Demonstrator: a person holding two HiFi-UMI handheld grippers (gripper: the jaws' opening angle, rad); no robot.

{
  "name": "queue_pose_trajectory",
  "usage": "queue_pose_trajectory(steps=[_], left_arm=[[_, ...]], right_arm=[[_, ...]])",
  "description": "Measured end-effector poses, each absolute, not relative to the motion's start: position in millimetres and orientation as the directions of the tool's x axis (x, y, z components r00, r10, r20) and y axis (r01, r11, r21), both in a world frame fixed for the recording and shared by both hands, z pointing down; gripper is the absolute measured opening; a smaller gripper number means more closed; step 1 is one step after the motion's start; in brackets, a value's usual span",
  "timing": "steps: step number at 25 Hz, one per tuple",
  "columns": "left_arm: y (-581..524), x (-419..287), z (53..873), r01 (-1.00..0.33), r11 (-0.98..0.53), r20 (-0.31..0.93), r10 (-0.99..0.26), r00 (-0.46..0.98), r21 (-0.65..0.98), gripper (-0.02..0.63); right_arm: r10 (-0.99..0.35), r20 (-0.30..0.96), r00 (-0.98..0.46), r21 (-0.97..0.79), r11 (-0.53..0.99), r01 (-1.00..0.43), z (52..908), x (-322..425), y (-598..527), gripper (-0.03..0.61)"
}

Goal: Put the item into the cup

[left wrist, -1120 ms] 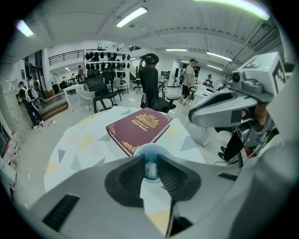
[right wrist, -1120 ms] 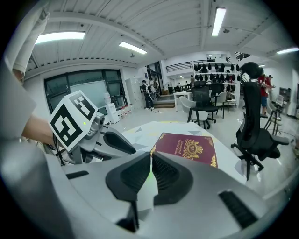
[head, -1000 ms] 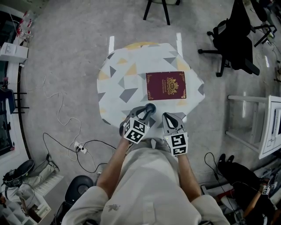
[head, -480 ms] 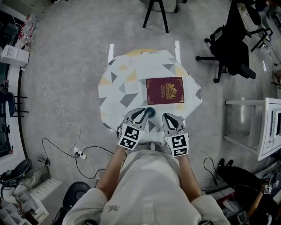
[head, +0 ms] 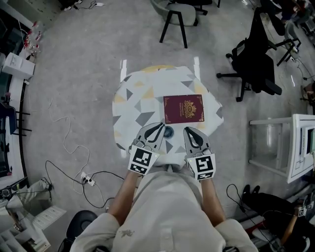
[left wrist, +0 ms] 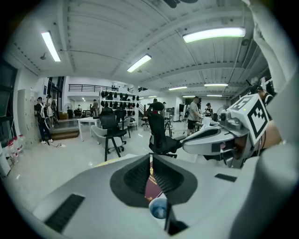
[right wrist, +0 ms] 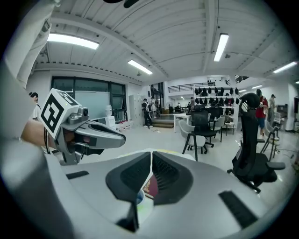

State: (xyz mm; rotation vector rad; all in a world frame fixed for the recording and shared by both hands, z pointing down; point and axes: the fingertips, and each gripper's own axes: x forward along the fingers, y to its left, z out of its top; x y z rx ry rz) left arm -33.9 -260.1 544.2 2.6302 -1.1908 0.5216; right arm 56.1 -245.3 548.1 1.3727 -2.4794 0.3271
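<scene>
A maroon booklet with a gold crest (head: 183,109) lies flat on the round patterned table (head: 133,101). A small blue cup (head: 169,131) stands near the table's front edge, just in front of the booklet. My left gripper (head: 161,125) is shut and empty, with its tips just left of the cup. My right gripper (head: 189,130), also shut and empty, hovers right of the cup. Through the left gripper's jaws (left wrist: 151,156) I see the cup (left wrist: 159,208) and the booklet (left wrist: 152,186). Below the right gripper's jaws (right wrist: 152,153) the cup (right wrist: 139,198) and booklet (right wrist: 150,185) show.
Black office chairs (head: 258,59) stand to the right and a chair base (head: 178,15) behind the table. A white shelf unit (head: 290,145) is at the right. Cables and a power strip (head: 86,178) lie on the floor at left. People stand far off in the hall.
The head view has pulled back, so the table looks smaller. My left gripper has drawn slightly back and left from the cup. Both grippers stay shut.
</scene>
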Motion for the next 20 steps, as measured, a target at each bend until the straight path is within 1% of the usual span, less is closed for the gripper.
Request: queue_pose_trajectory(steps=[4,8,20], left_arm=[[-260,-36,520,-0.758,-0.651,0.337,-0.708,0.621,0.029,0.017],[-255,-38,505,-0.759,-0.651,0.304,-0.720,0.624,0.018,0.014],[-254,-41,469,-0.772,-0.636,0.220,-0.755,0.618,-0.014,0.014]], right_arm=[[-0.825,0.268,-0.497,-0.028,0.509,-0.860,511,58,-249,0.008],[-0.845,0.215,-0.490,0.001,0.502,-0.865,483,60,-249,0.006],[-0.864,0.182,-0.470,0.004,0.479,-0.878,469,63,-248,0.006]])
